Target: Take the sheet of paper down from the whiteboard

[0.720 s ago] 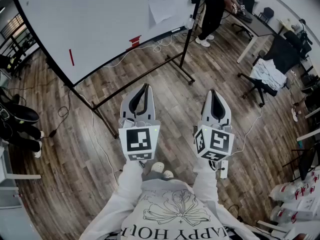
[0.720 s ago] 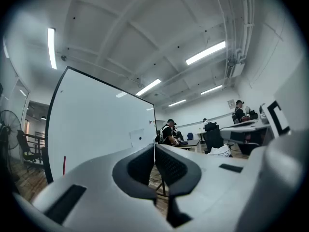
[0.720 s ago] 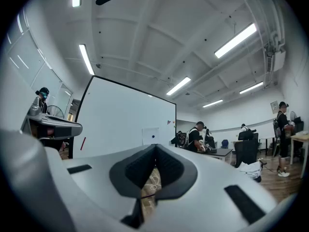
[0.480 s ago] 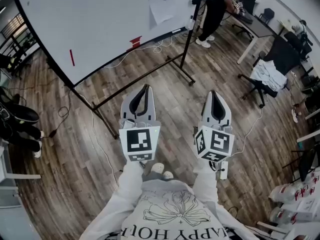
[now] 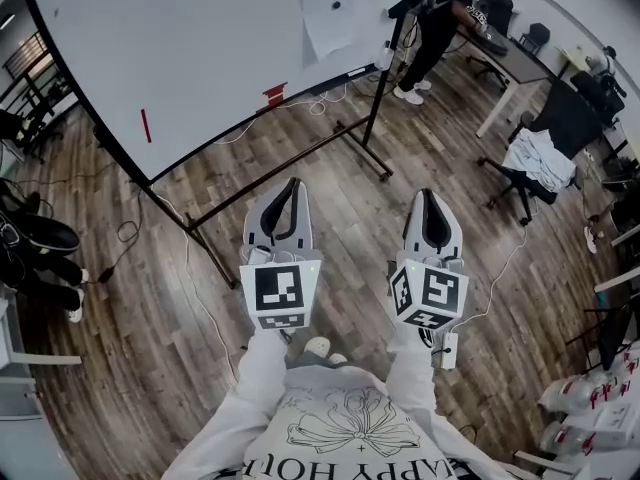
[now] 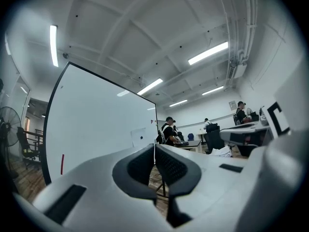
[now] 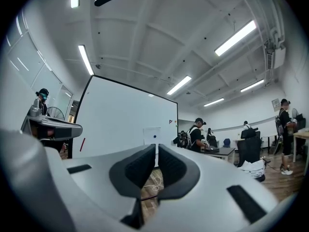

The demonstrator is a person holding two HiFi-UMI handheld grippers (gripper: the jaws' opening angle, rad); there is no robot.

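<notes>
"What is the floor [image 5: 130, 298] made of?"
"Wood planks, brown and streaky. The whiteboard [image 5: 180, 38] looks smooth and shiny, with a black metal frame [image 5: 376, 103]."
"And the sheet of paper [image 5: 328, 16]?"
"Thin, dull white paper."

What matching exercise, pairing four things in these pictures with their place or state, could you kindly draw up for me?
Things:
1. sheet of paper
2. left gripper
3. office chair
4. person

Place or state:
A. shut, with nothing between its jaws
B. standing at a desk, past the whiteboard's far end
C. up on the whiteboard, with a dark dot near its top
D. draped with a white cloth

Pairs: 1-C, 2-A, 3-D, 4-B
</notes>
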